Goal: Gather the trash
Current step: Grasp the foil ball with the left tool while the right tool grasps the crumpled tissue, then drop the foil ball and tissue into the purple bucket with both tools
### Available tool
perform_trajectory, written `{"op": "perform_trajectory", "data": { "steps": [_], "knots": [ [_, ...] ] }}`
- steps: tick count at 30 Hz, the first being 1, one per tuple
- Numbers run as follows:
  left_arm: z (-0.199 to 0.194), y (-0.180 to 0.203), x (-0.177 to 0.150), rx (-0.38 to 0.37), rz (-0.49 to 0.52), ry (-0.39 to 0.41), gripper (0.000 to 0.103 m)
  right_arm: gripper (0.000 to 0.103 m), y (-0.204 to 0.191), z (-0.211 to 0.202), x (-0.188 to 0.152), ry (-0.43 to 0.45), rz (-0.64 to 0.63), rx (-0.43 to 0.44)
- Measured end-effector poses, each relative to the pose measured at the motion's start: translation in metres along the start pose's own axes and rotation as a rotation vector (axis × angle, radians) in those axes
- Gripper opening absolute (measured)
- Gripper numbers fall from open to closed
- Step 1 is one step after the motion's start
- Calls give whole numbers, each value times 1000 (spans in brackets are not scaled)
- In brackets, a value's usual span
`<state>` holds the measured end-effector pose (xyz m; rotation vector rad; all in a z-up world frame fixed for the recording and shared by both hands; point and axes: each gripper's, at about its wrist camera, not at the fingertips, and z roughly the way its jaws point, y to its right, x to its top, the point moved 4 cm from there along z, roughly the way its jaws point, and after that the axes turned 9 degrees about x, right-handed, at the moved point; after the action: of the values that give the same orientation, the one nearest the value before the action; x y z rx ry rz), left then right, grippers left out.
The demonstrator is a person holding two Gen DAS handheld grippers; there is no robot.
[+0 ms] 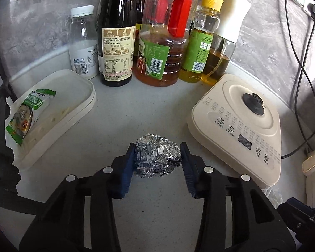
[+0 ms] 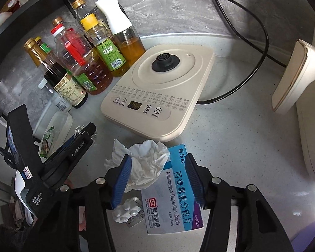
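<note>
ok, left wrist: left tool [image 1: 158, 157] half open, straddling foil ball [image 1: 157, 154] on the desk [image 1: 153, 113], maybe touching; lumpy, no clear long axis, could squirt out. right wrist: right tool [image 2: 157, 178] open over tissue [image 2: 146, 166] and medicine box [image 2: 174, 191], nothing gripped; box runs away from camera, risk grabbing both.

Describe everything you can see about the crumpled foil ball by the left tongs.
The foil ball is a crumpled wad of shiny silver aluminium foil, creased all over, darker in its folds. It sits on the pale speckled counter, between the blue-padded fingers of the left tongs, which bracket it at both sides, near the cream appliance base.
</note>
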<state>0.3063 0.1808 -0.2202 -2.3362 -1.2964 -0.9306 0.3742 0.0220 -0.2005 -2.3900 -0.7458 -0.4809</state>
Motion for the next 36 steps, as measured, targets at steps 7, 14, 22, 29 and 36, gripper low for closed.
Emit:
{"op": "perform_trajectory", "data": {
  "steps": [7, 14, 22, 29, 36],
  "knots": [
    [-16, 3, -10, -75, 19, -11, 42, 10, -1, 10, 2, -37, -30, -58],
    [-50, 15, -17, -147, 69, 14, 42, 9, -2, -28, -3, 35, -31, -91],
    [-105, 14, -28, -226, 108, 60, 42, 10, -9, -89, -18, 146, -21, -166],
    [-156, 18, -36, -280, 95, 104, 42, 10, -19, -152, -32, 242, -52, -158],
    [-208, 37, -46, -364, 98, 134, 42, 10, -6, -229, -34, 372, -51, -181]
  ]
}}
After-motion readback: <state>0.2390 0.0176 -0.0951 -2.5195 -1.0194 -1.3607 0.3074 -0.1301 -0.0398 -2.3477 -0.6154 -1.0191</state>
